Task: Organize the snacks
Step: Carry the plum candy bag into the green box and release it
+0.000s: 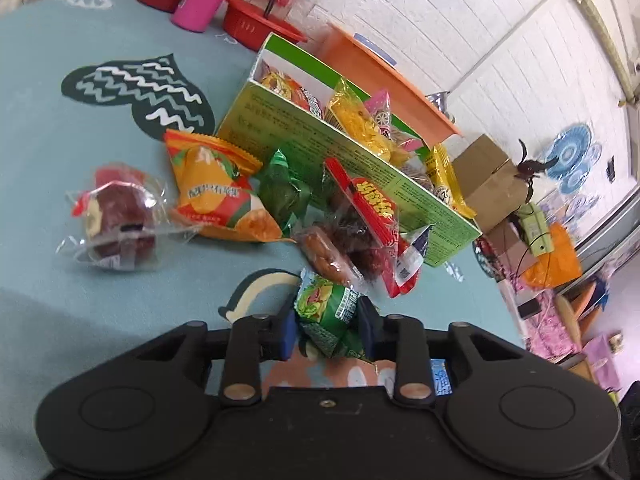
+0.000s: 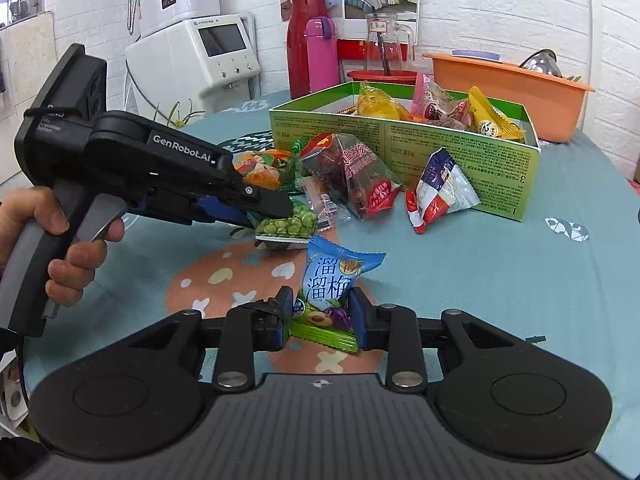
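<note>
My left gripper [image 1: 327, 326] is shut on a green pea snack packet [image 1: 326, 314], low over the table; in the right wrist view the same gripper [image 2: 276, 210] holds that packet [image 2: 288, 226]. My right gripper [image 2: 320, 320] is shut on a blue plum candy packet [image 2: 330, 284] just above the cloth. A green cardboard box [image 2: 440, 148] with several snacks inside stands behind; it also shows in the left wrist view [image 1: 320, 148]. Loose snacks lie in front of it: an orange packet [image 1: 216, 192], a red date packet [image 1: 372, 216] and a clear-wrapped red cake [image 1: 116, 220].
The table has a teal patterned cloth [image 2: 520, 280]. A red-white-blue pyramid packet [image 2: 440, 188] leans on the box. Behind stand an orange basin [image 2: 508, 80], a red thermos [image 2: 306, 40], a pink bottle [image 2: 322, 52] and a glass jug [image 2: 386, 44]. The table edge is at right.
</note>
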Tool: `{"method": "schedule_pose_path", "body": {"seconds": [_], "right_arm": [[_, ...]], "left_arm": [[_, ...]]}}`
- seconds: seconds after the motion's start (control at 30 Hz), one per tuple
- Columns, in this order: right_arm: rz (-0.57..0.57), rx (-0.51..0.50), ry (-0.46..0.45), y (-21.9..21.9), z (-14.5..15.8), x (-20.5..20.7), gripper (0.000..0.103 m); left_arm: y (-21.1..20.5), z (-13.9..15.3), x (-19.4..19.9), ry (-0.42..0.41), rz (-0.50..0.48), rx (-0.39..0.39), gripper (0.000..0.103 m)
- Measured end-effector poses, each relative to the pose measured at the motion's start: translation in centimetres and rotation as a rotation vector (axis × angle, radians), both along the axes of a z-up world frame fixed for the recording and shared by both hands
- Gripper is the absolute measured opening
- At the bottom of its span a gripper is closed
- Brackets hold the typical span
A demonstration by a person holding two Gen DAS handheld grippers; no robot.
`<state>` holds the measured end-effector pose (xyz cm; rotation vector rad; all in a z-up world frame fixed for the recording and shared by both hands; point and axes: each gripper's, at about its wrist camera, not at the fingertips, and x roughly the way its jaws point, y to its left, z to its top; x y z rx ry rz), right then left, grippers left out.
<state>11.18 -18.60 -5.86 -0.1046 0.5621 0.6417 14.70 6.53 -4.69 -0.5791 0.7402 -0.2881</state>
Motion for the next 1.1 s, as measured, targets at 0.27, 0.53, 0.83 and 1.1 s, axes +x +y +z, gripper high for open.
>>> {"method": "schedule_pose_path", "body": {"seconds": [0.27,0.53,0.83,1.1], "right_arm": [[0.012,0.036,-0.088,-0.4,3.1,0.4,0.05],[-0.07,0.081,-0.225,-0.3,7.1,4.5,0.05],[-0.162,0.071,-0.284,1.3,7.5,11.2,0.05],[-0.176,0.09,-0.271,2.8,5.6,15.4,0.058]], "left_arm": [[0.6,4.6,-1.5,-0.138,-0.022,-0.037,0.052],[0.6,10.4,1.1,-0.296,0.015,0.004,0.052],[1.8,9.2,7.8,-0.268,0.099,0.019,0.053],[2.1,6.7,11.4,-0.201,0.089,0.037,0.082]]}}
